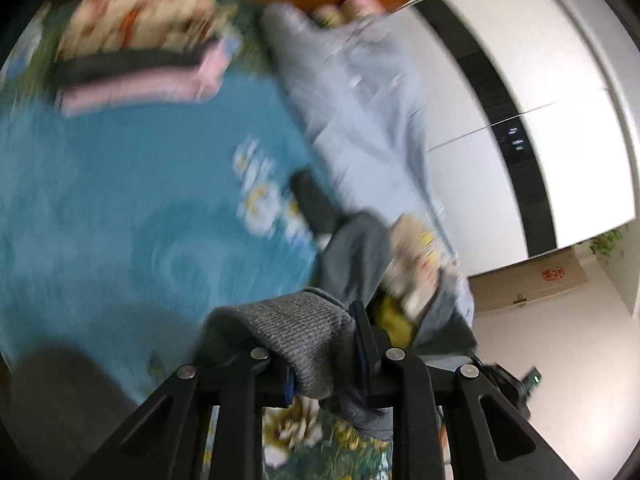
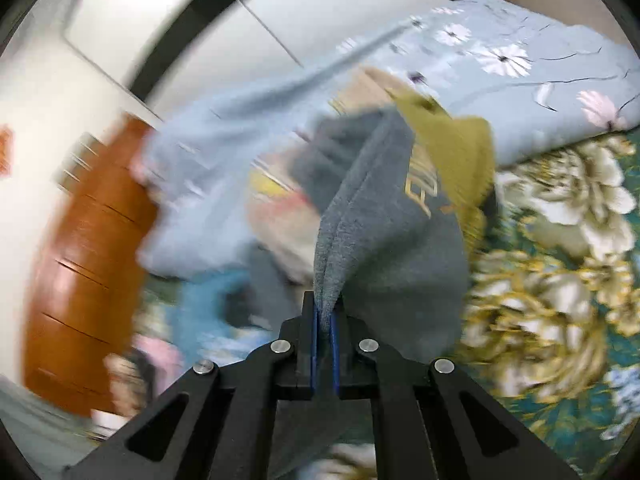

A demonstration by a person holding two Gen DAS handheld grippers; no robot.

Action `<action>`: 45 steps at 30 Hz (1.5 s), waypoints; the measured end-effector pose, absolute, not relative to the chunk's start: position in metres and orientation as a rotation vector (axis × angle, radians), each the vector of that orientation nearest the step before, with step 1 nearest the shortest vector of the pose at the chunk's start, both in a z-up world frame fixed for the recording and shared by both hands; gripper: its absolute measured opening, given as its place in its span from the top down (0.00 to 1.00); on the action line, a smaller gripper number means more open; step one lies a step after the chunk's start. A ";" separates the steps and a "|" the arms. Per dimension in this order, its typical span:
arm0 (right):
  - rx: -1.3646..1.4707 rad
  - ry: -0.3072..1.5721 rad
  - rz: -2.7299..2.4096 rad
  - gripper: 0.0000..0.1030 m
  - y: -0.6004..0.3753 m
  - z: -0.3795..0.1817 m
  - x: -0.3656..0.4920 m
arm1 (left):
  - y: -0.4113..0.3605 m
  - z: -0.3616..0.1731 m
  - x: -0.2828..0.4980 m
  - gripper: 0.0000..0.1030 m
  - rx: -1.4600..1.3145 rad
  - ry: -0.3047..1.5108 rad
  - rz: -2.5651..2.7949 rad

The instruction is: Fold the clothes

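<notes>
A grey knit garment (image 1: 296, 332) is bunched between the pads of my left gripper (image 1: 324, 344), which is shut on its ribbed edge. The same grey garment (image 2: 376, 220), with gold lettering and an olive-yellow lining, hangs lifted from my right gripper (image 2: 325, 312), shut on a doubled seam. In the left wrist view the rest of the garment (image 1: 356, 256) trails to the right over a blue cloth (image 1: 132, 184). Both views are blurred by motion.
A stack of folded clothes (image 1: 136, 52), pink, dark and floral, lies at the far left. A pale blue flowered quilt (image 2: 520, 68) lies on the floral bedspread (image 2: 560, 280). An orange wooden cabinet (image 2: 88, 248) and a white wardrobe (image 1: 540, 80) stand behind.
</notes>
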State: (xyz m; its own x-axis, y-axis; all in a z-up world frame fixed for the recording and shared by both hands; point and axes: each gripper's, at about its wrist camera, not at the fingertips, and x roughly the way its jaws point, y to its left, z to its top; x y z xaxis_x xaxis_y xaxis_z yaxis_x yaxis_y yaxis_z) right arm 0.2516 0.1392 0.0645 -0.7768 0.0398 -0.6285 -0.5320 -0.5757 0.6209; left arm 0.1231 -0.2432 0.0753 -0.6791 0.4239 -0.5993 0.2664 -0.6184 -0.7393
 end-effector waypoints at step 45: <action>-0.203 0.777 2.603 0.95 0.112 0.274 0.424 | -0.158 0.264 0.147 0.84 -1.011 -0.806 2.434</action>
